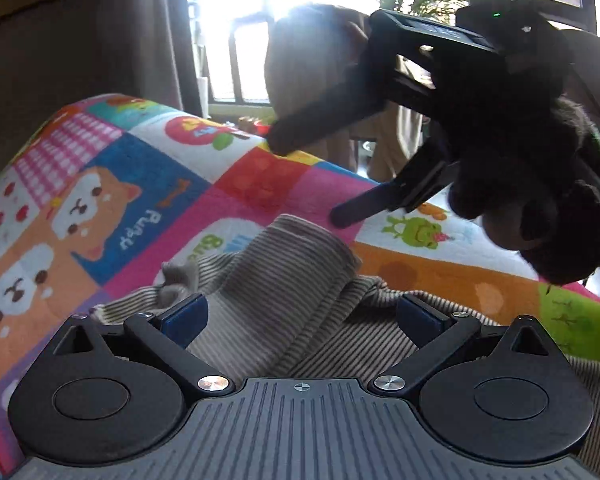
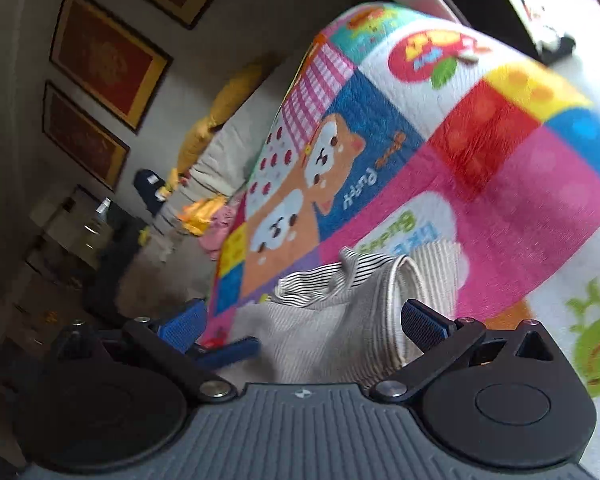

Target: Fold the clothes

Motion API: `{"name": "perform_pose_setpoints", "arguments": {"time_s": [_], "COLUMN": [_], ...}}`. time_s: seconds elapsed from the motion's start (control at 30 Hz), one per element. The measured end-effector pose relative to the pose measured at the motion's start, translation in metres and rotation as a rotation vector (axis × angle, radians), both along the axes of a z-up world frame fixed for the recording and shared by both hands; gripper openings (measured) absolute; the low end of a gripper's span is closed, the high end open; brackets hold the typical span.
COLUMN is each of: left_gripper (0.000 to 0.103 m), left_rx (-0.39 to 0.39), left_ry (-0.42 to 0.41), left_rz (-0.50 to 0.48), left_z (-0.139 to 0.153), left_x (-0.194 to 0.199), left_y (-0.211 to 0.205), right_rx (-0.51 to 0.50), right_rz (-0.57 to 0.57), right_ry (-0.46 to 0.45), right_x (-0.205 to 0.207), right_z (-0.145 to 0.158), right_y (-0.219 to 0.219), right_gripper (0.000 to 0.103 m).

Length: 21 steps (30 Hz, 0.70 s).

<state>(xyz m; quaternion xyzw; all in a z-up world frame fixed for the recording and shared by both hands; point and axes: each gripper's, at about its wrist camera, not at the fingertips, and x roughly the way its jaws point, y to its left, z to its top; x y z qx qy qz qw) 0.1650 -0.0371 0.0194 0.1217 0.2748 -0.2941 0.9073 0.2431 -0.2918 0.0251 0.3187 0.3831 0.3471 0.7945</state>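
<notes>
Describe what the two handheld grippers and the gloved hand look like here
Each gripper, left gripper and right gripper, has black linkage arms, blue ribbed pads, silver screws and a grey ribbed body with a small crosshair mark. The hand wears a fuzzy dark glove; a green light glows on the right gripper's housing.

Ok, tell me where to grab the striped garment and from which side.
Grip the striped garment at its raised folded ridge, which stands up off the patchwork mat. Come from above with the open left gripper, jaws straddling the ridge: the surrounding fabric lies too flat to pinch.
</notes>
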Motion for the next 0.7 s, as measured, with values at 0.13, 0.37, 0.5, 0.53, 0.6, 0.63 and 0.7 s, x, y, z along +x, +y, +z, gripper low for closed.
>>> {"name": "perform_pose_setpoints", "arguments": {"time_s": [0.13,0.37,0.5,0.53,0.6,0.63,0.7], "left_gripper": [0.103,0.103,0.103,0.103,0.103,0.103,0.103], "left_rx": [-0.057,-0.038,-0.044,-0.036,-0.015,-0.014,-0.013], "left_ry": [0.041,0.026,-0.013,-0.014,0.001,0.011,0.032], "left_rz": [-0.054,-0.105,-0.146,-0.153,-0.160,-0.159,-0.156], "left_z": [-0.004,-0.006,-0.001,-0.002,-0.004,-0.003,0.000], "left_x": [0.016,0.031,0.033,0.034,0.032,0.025,0.011], "left_y": [-0.015,-0.040,-0.054,-0.058,-0.057,-0.050,-0.035], "right_rx": [0.122,0.447,0.512,0.521,0.386,0.319,0.125], "right_rz": [0.047,0.184,0.206,0.210,0.116,0.069,-0.044], "right_ry": [0.144,0.193,0.053,0.015,-0.025,-0.045,-0.081], "right_x": [0.033,0.046,0.037,0.035,0.031,0.029,0.023], "right_z": [-0.032,-0.036,0.001,0.011,0.023,0.030,0.040], "right_y": [0.008,-0.006,-0.027,-0.031,-0.039,-0.043,-0.048], "right_gripper": [0.103,0.103,0.103,0.103,0.103,0.103,0.103]}}
